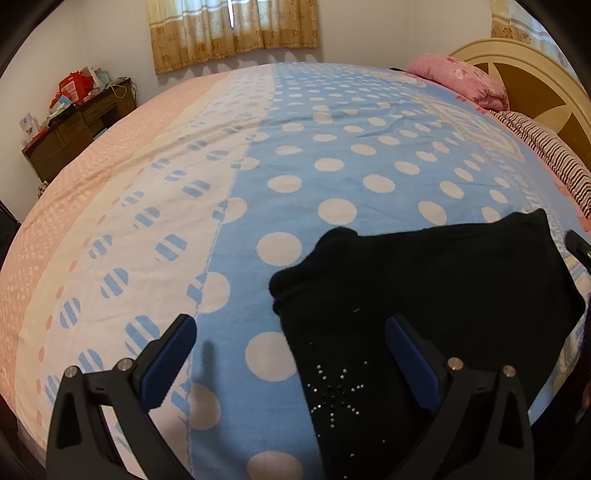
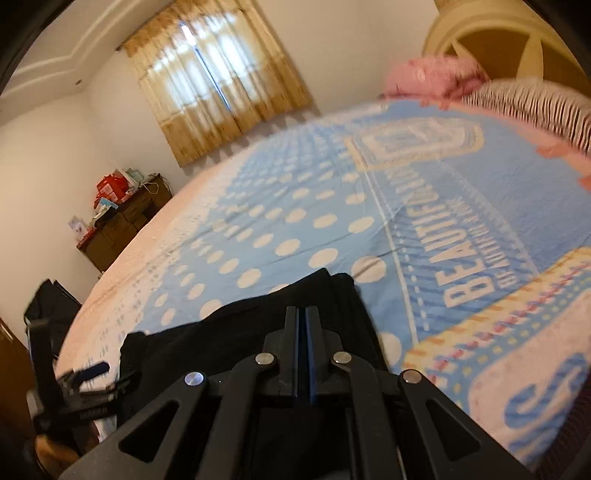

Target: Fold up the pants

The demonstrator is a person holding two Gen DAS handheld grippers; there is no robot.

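The black pants (image 1: 424, 295) lie folded near the bed's (image 1: 332, 147) front edge. The left gripper (image 1: 291, 354) gapes wide over them, gripping nothing. The right gripper (image 2: 304, 325) is pressed closed, its view blurred, any pinched cloth hidden.

The black cloth pants (image 1: 424, 280) look soft and matt, a knit-like fabric that swallows light, with a starburst of small shiny studs (image 1: 338, 391) glinting on one panel. Under them the blue, white-dotted cotton-like bedsheet (image 1: 332, 147) is matt and lightly creased. The left hand-held gripper (image 1: 291, 350) has matt black plastic arms, ribbed blue rubbery pads (image 1: 413, 354) and bright polished metal pins (image 1: 455, 363). The right hand-held gripper (image 2: 305, 325) shows the same dull black plastic and silvery rivets. The cream headboard (image 1: 532, 66) looks smooth and semi-glossy; the dark brown wooden dresser (image 1: 74, 129) has a low sheen. The tan patterned curtains (image 1: 232, 29) are thin cloth, and the pink floral quilt (image 1: 461, 77) looks soft and padded.
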